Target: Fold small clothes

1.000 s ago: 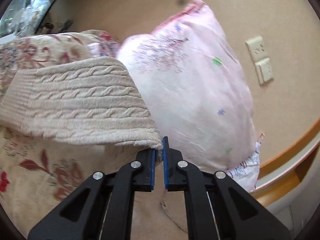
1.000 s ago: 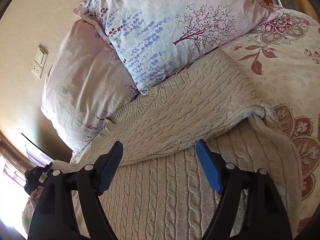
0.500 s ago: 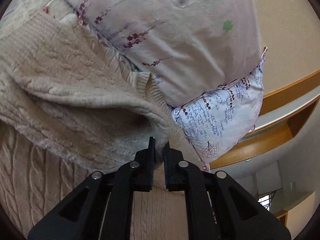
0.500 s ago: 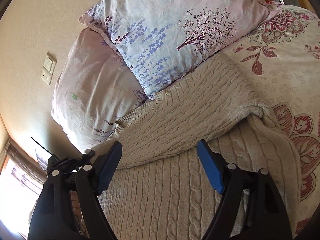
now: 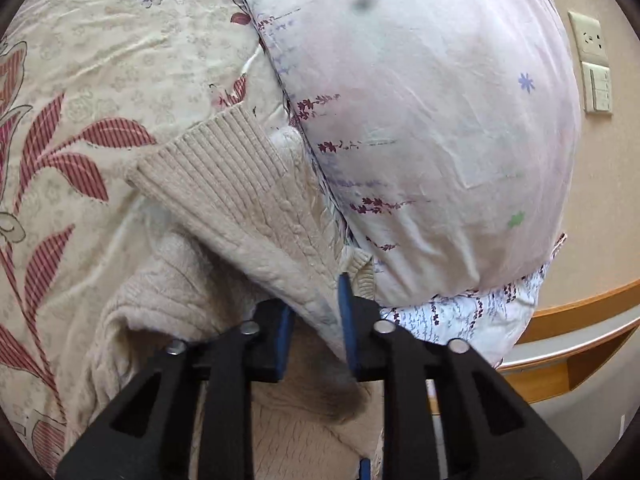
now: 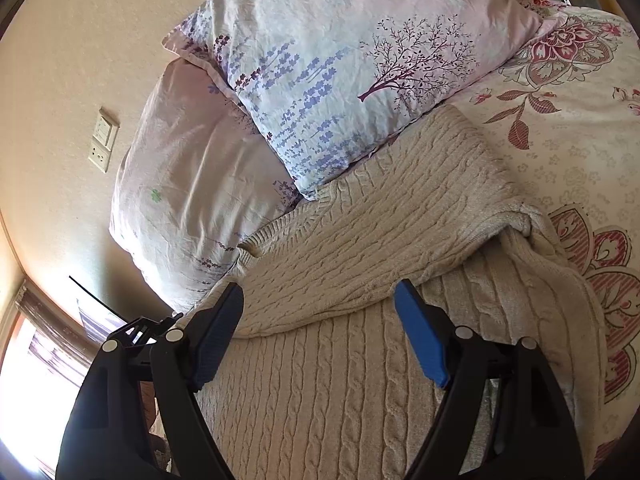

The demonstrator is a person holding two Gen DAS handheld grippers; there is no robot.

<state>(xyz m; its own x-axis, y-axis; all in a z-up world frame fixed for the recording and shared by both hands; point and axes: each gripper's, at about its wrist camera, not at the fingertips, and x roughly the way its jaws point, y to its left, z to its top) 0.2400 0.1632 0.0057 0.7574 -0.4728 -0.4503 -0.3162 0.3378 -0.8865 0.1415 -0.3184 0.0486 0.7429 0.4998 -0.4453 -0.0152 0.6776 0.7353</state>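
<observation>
A cream cable-knit sweater (image 6: 360,360) is lying on a floral bedspread (image 6: 568,128), its far edge lying against two pillows. A folded-over part is lying across the body, ending in a soft ridge just beyond the right gripper (image 6: 320,332). That gripper is hovering over the near part of the knit with its blue pads (image 6: 420,340) standing wide apart and nothing between them.

The left gripper (image 5: 314,320) is pinching a fold of the sweater (image 5: 240,200) between its pads (image 5: 348,320), jaws nearly closed on the cloth. A ribbed cuff or hem is lying on the bedspread (image 5: 100,60) beyond it, to the left. The pink pillow (image 5: 420,120) is sitting right against the gripped fold, on top of a paler pillow (image 5: 460,316) with purple sprigs. A wall socket (image 5: 592,40) is showing far right.
</observation>
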